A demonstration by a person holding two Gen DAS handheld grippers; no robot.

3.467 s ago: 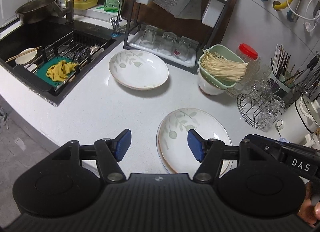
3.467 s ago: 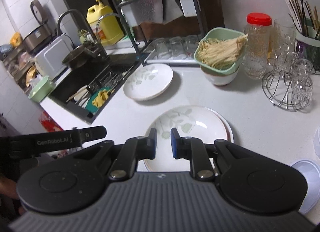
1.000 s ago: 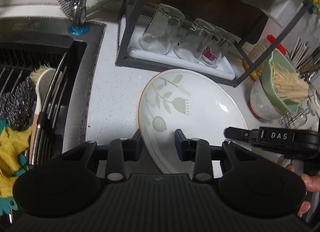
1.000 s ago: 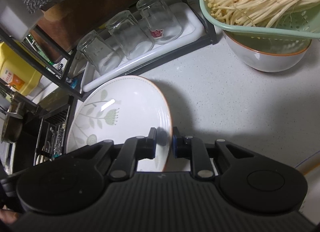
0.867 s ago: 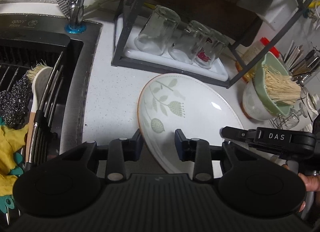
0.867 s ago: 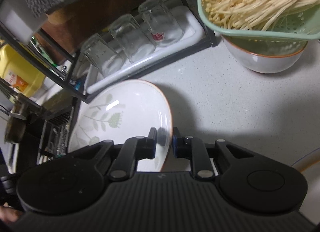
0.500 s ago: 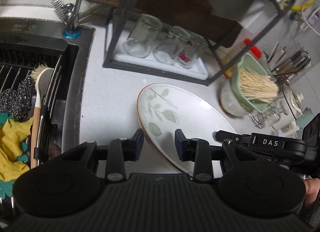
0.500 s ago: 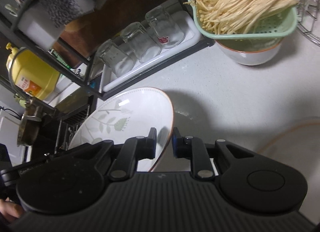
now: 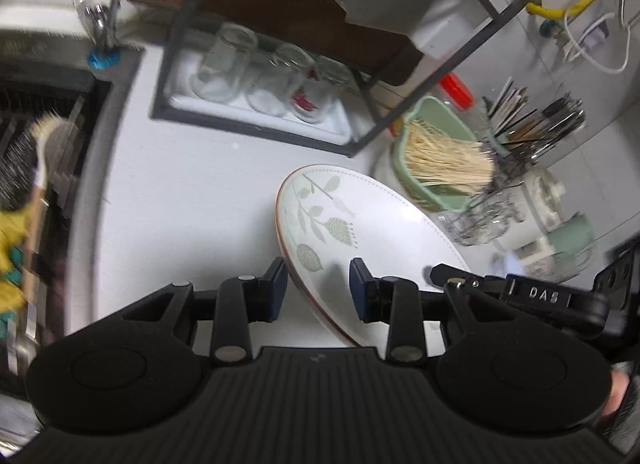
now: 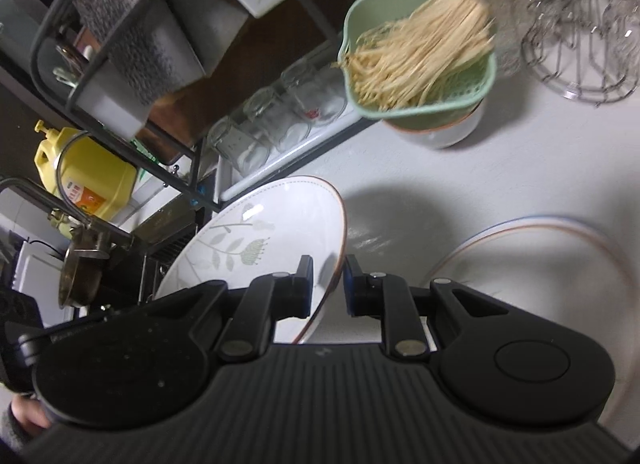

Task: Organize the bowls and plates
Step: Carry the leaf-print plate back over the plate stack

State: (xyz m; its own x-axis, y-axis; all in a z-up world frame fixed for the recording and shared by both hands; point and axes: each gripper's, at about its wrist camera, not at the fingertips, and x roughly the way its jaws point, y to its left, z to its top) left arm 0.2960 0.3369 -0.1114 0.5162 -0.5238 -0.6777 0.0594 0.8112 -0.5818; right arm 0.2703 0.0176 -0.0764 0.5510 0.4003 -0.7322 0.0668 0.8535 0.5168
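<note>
White counter (image 9: 192, 184) fills the middle of both views, with a black sink (image 9: 36, 112) at the left side and a dark metal rack (image 9: 256, 120) at the back. Three glasses (image 9: 276, 84) stand upside down on the white tray of this rack.

A leaf-pattern plate (image 9: 360, 240) is lifted off the counter and tilted, with its shadow on the surface under it. The left gripper (image 9: 318, 288) holds one side of its edge: one finger is under the rim and the other is over the inner face, both pressed against the plate. The right gripper (image 10: 328, 286) holds the opposite side of the same plate (image 10: 256, 240), with its two fingers closed tight on the brown rim.

A second plate (image 10: 536, 260) lies flat on the counter to the right of the lifted one, near the right gripper, and it looks blurred. Behind it, a green strainer (image 10: 416, 60) full of pale thin mushrooms sits on top of a white bowl (image 10: 436, 132). A wire holder with small glasses (image 10: 580, 36) stands near the strainer. A yellow bottle (image 10: 84, 176) is behind the tap at the sink.
</note>
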